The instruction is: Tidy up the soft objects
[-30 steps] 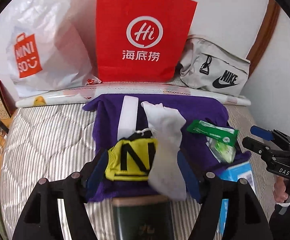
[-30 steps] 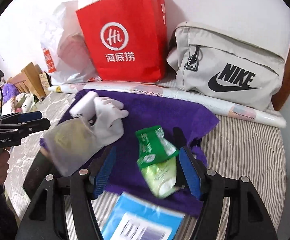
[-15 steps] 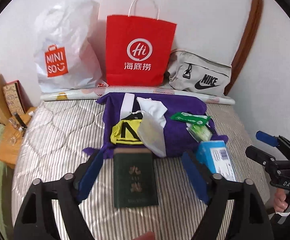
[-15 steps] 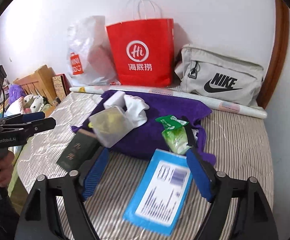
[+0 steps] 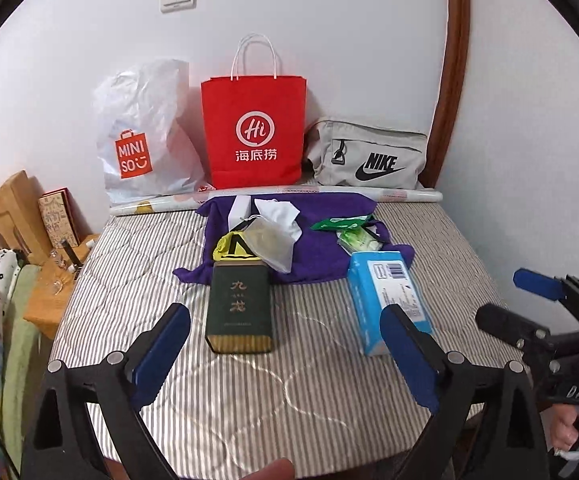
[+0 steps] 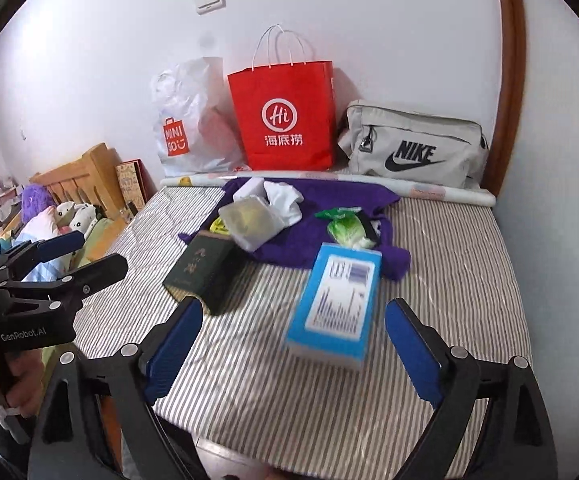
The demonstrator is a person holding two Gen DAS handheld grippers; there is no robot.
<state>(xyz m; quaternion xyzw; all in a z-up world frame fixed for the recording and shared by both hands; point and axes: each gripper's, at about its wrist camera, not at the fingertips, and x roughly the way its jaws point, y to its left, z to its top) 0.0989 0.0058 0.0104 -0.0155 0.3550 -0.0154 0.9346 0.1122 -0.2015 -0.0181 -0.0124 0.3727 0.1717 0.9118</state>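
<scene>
A purple towel (image 5: 321, 240) (image 6: 329, 200) lies on the striped mattress (image 5: 289, 392). On it rest a yellow-and-black cloth (image 5: 229, 248), a translucent pouch (image 5: 269, 244), a white cloth (image 5: 277, 210) and a green wipes packet (image 5: 353, 232). In front of the towel lie a dark green box (image 5: 239, 304) and a blue tissue pack (image 5: 385, 296) (image 6: 337, 300). My left gripper (image 5: 284, 311) (image 6: 104, 250) hangs back over the near mattress, its jaws opening with nothing between them. Beside it my right gripper (image 6: 294, 304) (image 5: 498, 294) is also opening and holds nothing.
Against the wall stand a white plastic bag (image 5: 145, 136), a red paper bag (image 5: 255, 132) and a grey sports bag (image 5: 369, 156), with a rolled sheet (image 5: 161, 206) before them. A wooden bed frame (image 5: 5, 212) and bedding sit left. The mattress edge is close below.
Both grippers have drawn back from the towel and risen, their jaws spreading wider. The yellow cloth, pouch and green packet no longer sit between the fingers.
</scene>
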